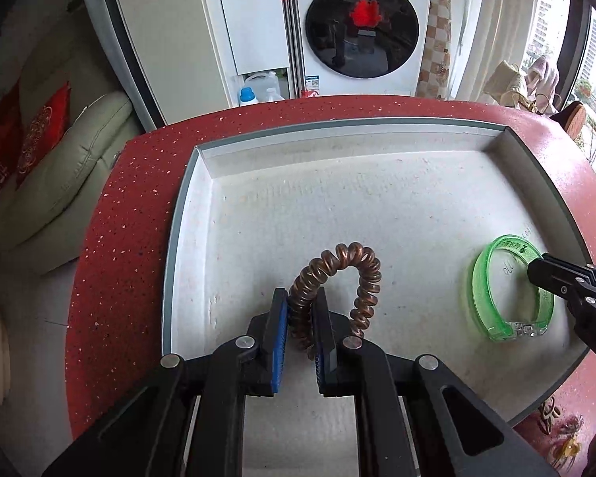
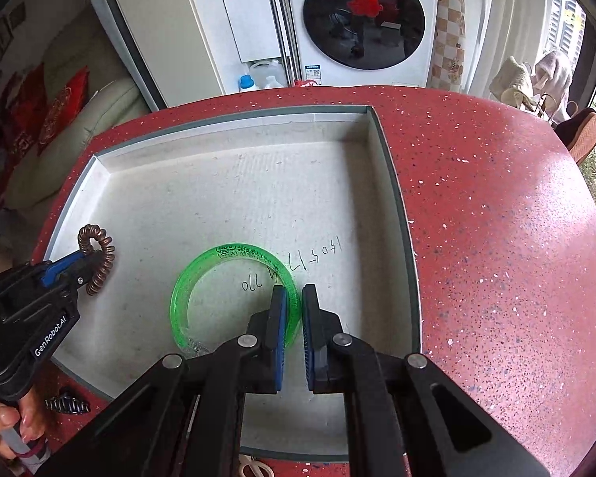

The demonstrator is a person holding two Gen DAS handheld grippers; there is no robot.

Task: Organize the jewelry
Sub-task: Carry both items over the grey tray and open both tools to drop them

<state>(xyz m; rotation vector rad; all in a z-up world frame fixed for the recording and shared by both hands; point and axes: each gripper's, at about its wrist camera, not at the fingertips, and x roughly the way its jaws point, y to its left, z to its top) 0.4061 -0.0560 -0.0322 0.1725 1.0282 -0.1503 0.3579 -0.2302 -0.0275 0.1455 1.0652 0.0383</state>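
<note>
A shallow white tray (image 1: 258,214) with a grey rim lies on the red speckled table. My left gripper (image 1: 302,298) is shut on a copper-brown coil bracelet (image 1: 353,266), which arches up over the tray floor; they also show in the right wrist view, gripper (image 2: 84,268) and coil (image 2: 103,254). My right gripper (image 2: 294,298) is shut on the rim of a clear green bangle (image 2: 202,266), which rests on the tray floor. In the left wrist view the bangle (image 1: 481,274) sits at the tray's right, with the right gripper (image 1: 536,272) on its rim.
The red table (image 2: 496,218) extends to the right of the tray (image 2: 171,183). A dark spiral piece (image 2: 67,404) lies on the table by the tray's near left corner. Small ornaments (image 1: 564,445) lie near the tray's near right edge. A washing machine (image 1: 361,24) stands behind.
</note>
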